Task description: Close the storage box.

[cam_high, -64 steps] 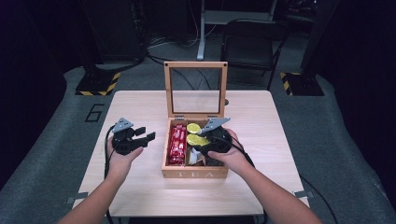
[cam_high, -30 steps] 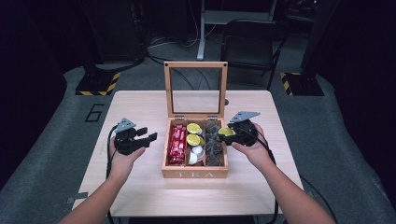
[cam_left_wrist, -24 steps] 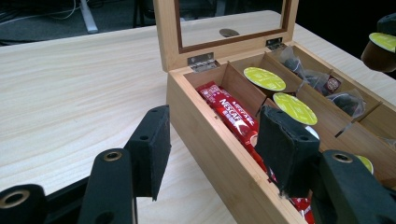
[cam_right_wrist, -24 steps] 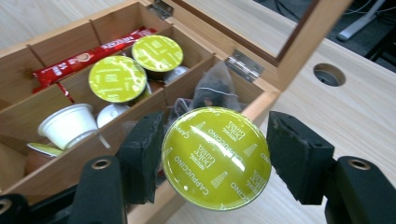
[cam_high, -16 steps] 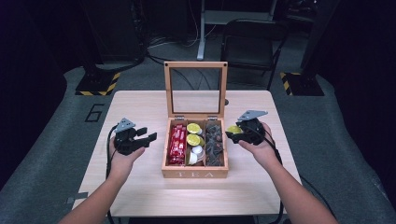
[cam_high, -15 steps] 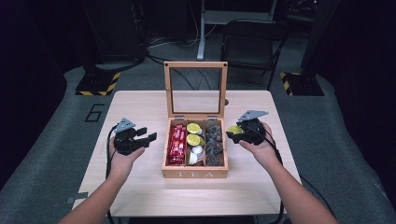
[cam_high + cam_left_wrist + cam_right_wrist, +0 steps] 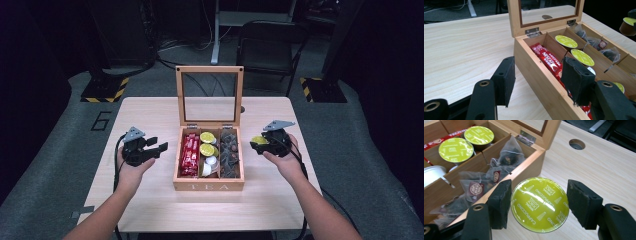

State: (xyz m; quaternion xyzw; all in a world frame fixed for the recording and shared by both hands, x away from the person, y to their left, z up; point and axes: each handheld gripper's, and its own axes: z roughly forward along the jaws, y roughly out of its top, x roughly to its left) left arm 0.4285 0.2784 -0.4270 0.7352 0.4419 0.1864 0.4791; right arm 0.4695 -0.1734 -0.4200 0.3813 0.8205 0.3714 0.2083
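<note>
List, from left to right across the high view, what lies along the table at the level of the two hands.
Left tongs → red sachets → green-lidded capsules in the box → dark tea bags → green-lidded capsule held clear of the box → right tongs.

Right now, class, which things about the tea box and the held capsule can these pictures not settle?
- Capsule body, right gripper view: its green lid hides it.
- Right gripper pad contact: capsule rim covers it.
- Sachets lower ends, left gripper view: a left gripper pad blocks them.
- Tea box contents' print, high view: too small.
</note>
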